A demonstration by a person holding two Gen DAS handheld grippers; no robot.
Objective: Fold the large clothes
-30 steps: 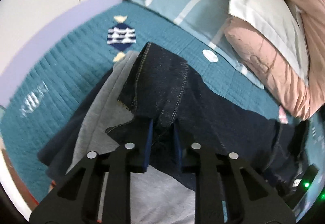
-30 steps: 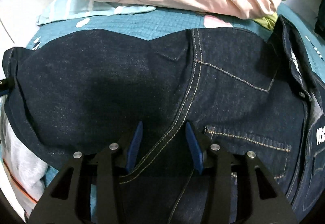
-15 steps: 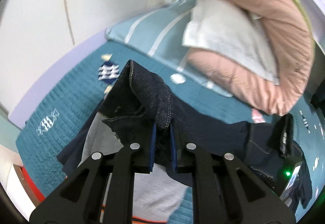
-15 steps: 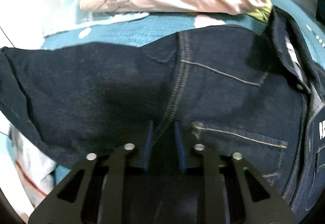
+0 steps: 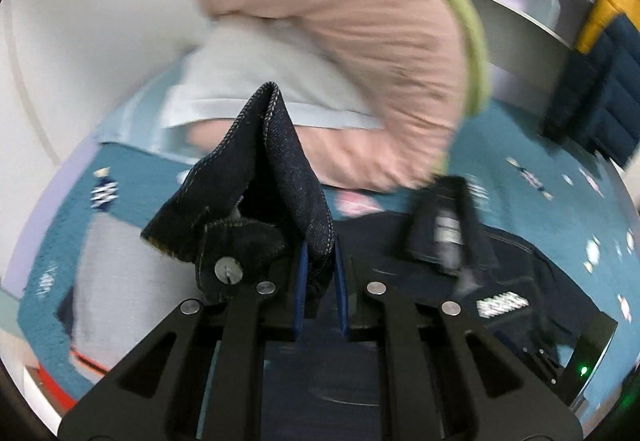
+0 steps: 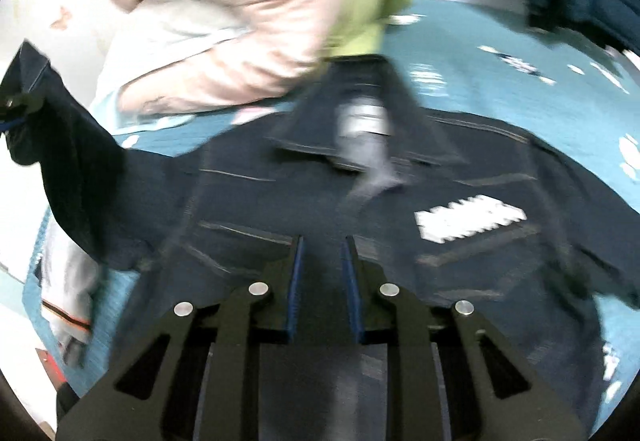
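A dark denim jacket (image 6: 280, 193) with a white chest print (image 6: 468, 217) lies on the teal bedspread (image 6: 500, 89), its collar (image 5: 444, 209) towards the pillows. My left gripper (image 5: 320, 245) is shut on the jacket's sleeve cuff (image 5: 276, 161), which stands up above the pads beside a metal button (image 5: 229, 270). The right wrist view shows that lifted sleeve (image 6: 68, 161) hanging at the far left. My right gripper (image 6: 322, 245) has its blue pads close together on a fold of the jacket's body. Both views are blurred by motion.
A pink quilt (image 5: 340, 41) with a green edge and a pale pillow are piled at the head of the bed. A grey garment (image 6: 64, 281) with an orange stripe lies under the jacket at the left. A blue and yellow padded item (image 5: 600, 81) is at the far right.
Both grippers have swung right and risen with the denim. The left one lifted the sleeve cuff off the bed. The right gripper's jaws went from wide apart to closed on the cloth.
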